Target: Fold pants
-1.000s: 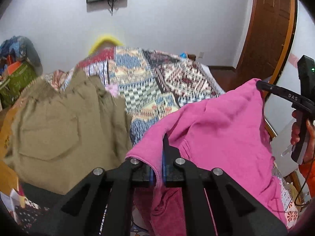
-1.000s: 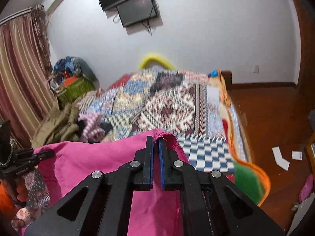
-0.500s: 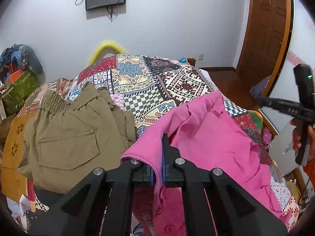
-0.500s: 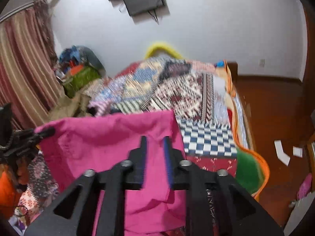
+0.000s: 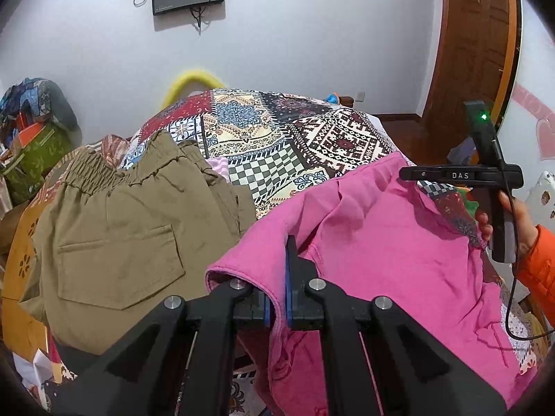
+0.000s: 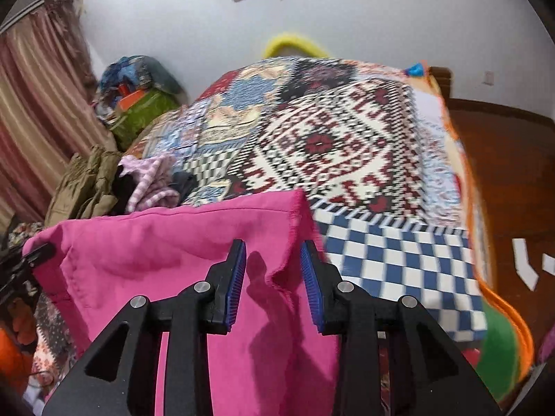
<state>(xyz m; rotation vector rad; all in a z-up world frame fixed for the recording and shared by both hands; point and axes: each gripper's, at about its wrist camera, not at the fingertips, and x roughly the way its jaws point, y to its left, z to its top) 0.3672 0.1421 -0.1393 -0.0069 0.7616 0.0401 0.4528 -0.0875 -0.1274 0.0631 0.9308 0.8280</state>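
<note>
The pink pants [image 5: 381, 242] lie spread over the patchwork bed [image 5: 277, 131]. My left gripper [image 5: 282, 270] is shut on their near left edge, and the cloth drapes over its left finger. In the right wrist view, my right gripper [image 6: 273, 246] is open over the pink pants' [image 6: 156, 242] right corner. A low ridge of fabric lies between the blue pads [image 6: 236, 277], which do not press on it. My left gripper [image 6: 38, 253] shows at that cloth's far left corner. From the left wrist view, the right gripper [image 5: 406, 175] hovers at the pants' far right edge, held by a hand [image 5: 513, 215].
Olive pants [image 5: 121, 225] lie flat to the left of the pink ones, next to a striped pink garment [image 6: 152, 180]. Bags [image 6: 138, 97] are piled by the curtain [image 6: 34, 104]. The bed's orange-trimmed edge [image 6: 478, 242] drops to a wooden floor with paper scraps [image 6: 523, 267].
My right gripper opened and let go of the pink corner, then sank toward the bed. The fabric dropped from hanging to lying flat. My left gripper kept its grip.
</note>
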